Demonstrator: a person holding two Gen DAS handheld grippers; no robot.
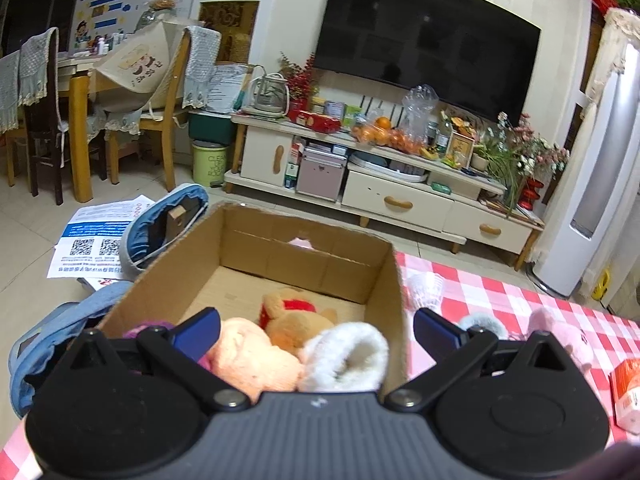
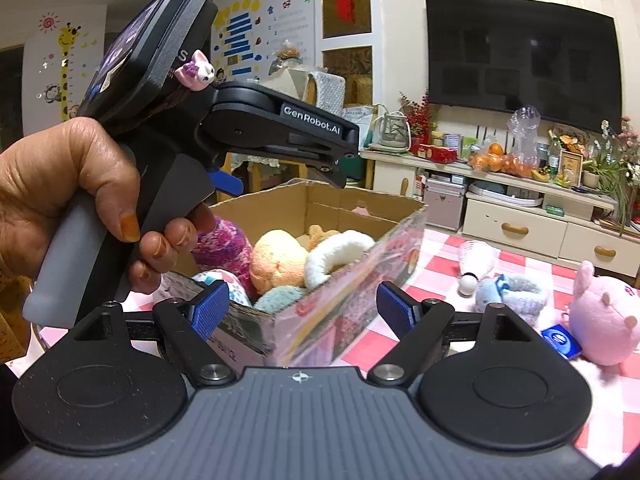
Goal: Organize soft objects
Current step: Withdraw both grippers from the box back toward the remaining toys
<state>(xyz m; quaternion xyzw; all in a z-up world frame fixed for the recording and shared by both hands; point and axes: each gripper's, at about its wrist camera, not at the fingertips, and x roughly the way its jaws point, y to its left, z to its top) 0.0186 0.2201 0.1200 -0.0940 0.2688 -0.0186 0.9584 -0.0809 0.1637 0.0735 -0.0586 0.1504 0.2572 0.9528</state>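
An open cardboard box (image 1: 304, 256) stands on the red-checked tablecloth (image 1: 500, 296). Inside lie a peach plush (image 1: 252, 360), a tan bear in red (image 1: 296, 316) and a white fluffy sock (image 1: 348, 356). My left gripper (image 1: 316, 330) hangs open over the box's near end, nothing between its fingers. A hand (image 2: 60, 192) holds it above the box in the right wrist view. My right gripper (image 2: 304, 310) is open, with the box's near corner (image 2: 280, 320) just ahead of its blue pads and untouched. On the cloth to the right lie a pink pig plush (image 2: 600, 320) and a grey-blue fluffy sock (image 2: 516, 292).
A shuttlecock (image 2: 474, 260) and a small blue packet (image 2: 560, 340) lie beside the loose toys. An orange packet (image 1: 628, 392) sits at the table's right edge. Denim items (image 1: 168, 224) and papers (image 1: 100, 236) lie left of the box. A TV stand (image 1: 380, 184) lines the far wall.
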